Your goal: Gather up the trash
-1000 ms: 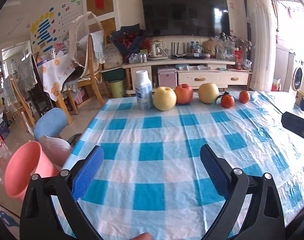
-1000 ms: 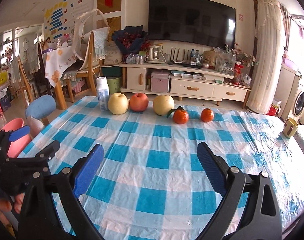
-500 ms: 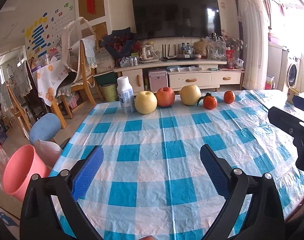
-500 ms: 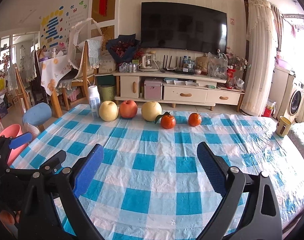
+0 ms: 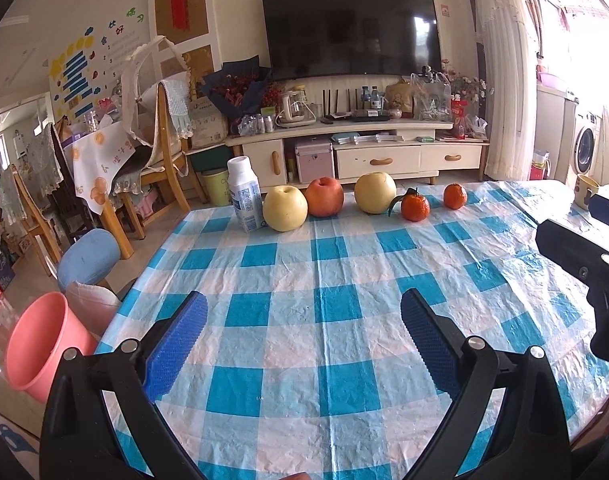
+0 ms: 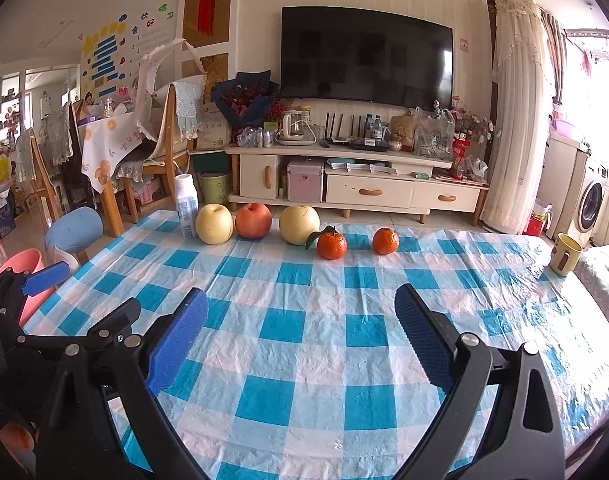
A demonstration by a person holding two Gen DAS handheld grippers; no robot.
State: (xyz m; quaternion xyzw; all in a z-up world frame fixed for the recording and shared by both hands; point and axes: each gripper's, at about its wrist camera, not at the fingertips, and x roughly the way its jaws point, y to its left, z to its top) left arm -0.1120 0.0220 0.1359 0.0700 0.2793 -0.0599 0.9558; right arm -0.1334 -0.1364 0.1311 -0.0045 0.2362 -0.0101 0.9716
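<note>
A white plastic bottle stands upright at the far left of the table with the blue-checked cloth, beside a row of fruit. A pink bin stands on the floor off the table's left edge. My left gripper hovers open over the near part of the cloth, nothing between its blue pads. My right gripper is open too, empty, over the near middle. Each gripper shows at the edge of the other's view.
Two yellow pears, a red apple and two tangerines line the far edge. A yellow mug stands at the far right. A blue stool and wooden chairs stand on the left; a TV cabinet stands behind.
Both grippers have drawn back and risen from the table, so the bottle and fruit look farther away. Both stay open and empty.
</note>
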